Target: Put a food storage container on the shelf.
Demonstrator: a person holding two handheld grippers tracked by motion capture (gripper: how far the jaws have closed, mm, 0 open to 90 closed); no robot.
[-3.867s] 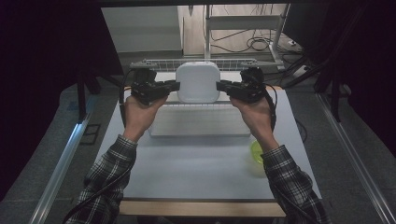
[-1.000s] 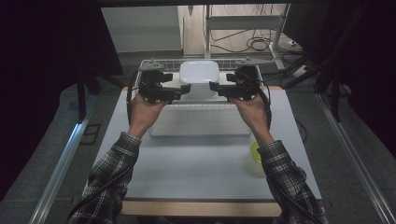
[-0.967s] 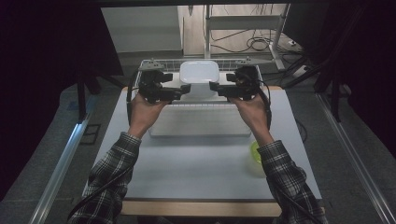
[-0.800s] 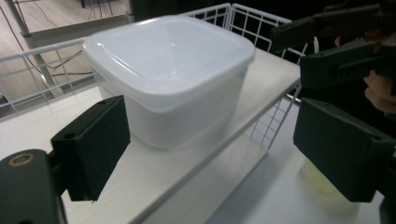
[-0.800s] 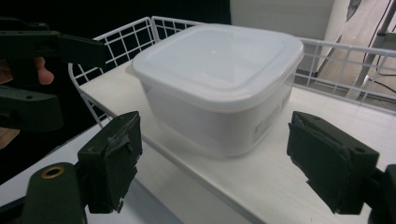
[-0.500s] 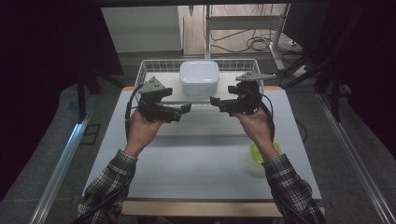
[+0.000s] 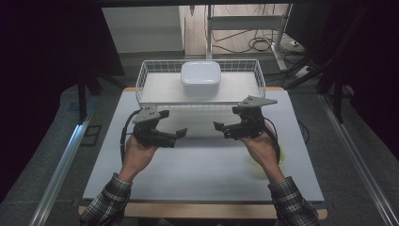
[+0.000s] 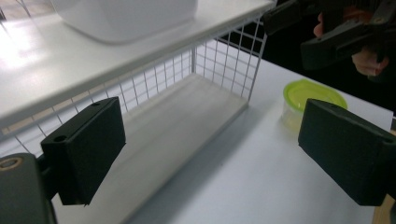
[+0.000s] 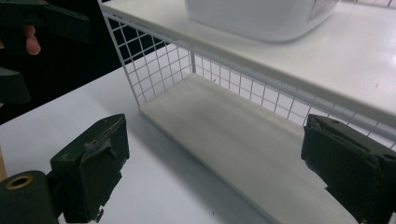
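Both grippers are now hanging back over the counter (image 7: 202,165), pulled away from the white container (image 7: 201,79) they were flanking a moment ago. That container is sitting alone on the top shelf of the wire rack (image 7: 150,68), straight ahead of and above both hands, about midway between them, so neither hand is nearer. The left gripper (image 7: 180,134) and the right gripper (image 7: 220,128) are pointing inward at each other, jaws spread wide, holding nothing. A green-lidded tub (image 8: 310,95) is standing on the counter by the right hand, near the rack's end.
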